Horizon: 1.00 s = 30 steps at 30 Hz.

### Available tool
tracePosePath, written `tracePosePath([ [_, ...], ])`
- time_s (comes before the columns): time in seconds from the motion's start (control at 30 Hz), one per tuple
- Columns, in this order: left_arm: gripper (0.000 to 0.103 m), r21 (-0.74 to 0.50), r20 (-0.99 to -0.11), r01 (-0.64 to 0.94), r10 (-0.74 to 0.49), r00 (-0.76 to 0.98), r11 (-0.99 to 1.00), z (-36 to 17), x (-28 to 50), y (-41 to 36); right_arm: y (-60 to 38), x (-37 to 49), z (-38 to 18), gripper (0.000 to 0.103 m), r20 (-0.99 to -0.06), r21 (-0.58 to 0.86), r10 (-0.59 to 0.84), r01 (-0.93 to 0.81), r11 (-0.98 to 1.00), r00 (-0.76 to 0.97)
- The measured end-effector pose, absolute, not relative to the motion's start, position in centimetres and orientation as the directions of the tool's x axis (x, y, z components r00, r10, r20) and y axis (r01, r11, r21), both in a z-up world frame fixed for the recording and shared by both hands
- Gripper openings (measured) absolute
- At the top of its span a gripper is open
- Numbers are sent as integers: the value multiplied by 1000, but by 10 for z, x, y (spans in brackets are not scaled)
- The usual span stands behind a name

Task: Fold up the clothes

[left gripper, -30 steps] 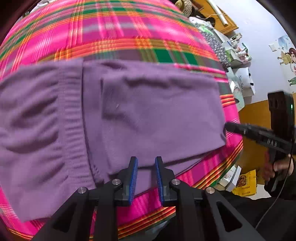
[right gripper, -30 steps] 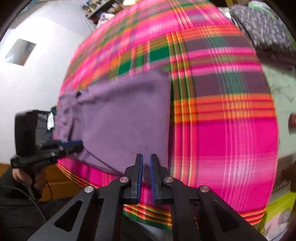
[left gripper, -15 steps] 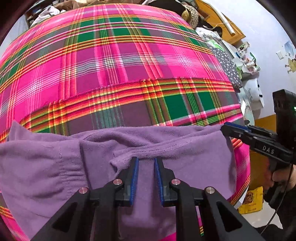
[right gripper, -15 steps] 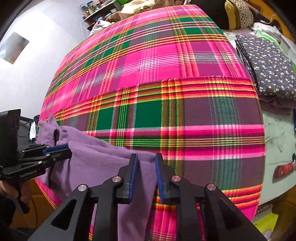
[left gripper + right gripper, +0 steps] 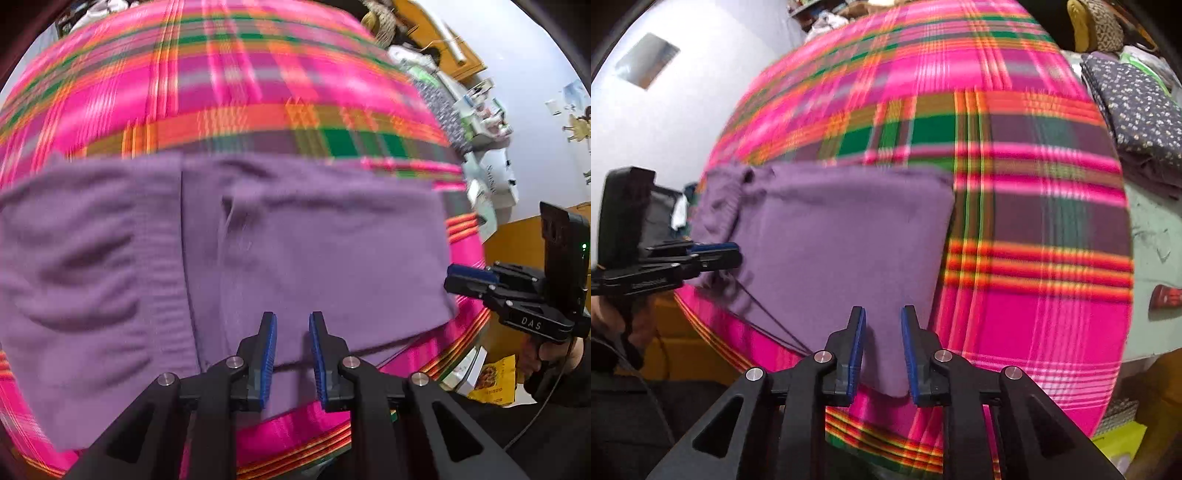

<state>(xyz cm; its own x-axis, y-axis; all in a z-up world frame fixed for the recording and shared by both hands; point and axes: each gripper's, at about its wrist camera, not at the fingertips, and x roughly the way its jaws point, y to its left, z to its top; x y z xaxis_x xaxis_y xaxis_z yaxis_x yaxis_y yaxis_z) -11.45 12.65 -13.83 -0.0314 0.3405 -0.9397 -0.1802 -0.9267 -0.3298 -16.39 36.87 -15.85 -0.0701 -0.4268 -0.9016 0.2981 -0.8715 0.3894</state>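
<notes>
L gripper (image 5: 291, 325) hovering low, fingers (image 5: 267, 350) pointing fwd, blue pads parted w/ clear gap, nothing between them. R gripper (image 5: 882, 319) likewise holding level, jaws apart, not clamping. Each showing side-on in the other's view; R hand (image 5: 543, 360) wrapping its handle, L hand (image 5: 613, 317) gripping its own.

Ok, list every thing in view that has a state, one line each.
Purple garment: folded, lying flat on the plaid cloth, near corner over the table edge.
Plaid cloth: spread over the table.
Left gripper: open, holding nothing.
Right gripper: open, garment corner between its fingers, not clamped.
Dark floral fabric: folded, off to the side.
</notes>
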Motion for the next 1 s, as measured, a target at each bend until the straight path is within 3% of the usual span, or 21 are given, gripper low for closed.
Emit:
tracePosePath([
  [0.43,19,-345,-936,-141,350,-18,-928,-151,-99,125,367,-160,-165,19,-926,342,-374,330,-880,-39],
  [1.0,19,-320,-942,-102,328,-67,-942,-136,-94,123,375,-167,-161,21,-906,391,-423,321,-863,-34],
])
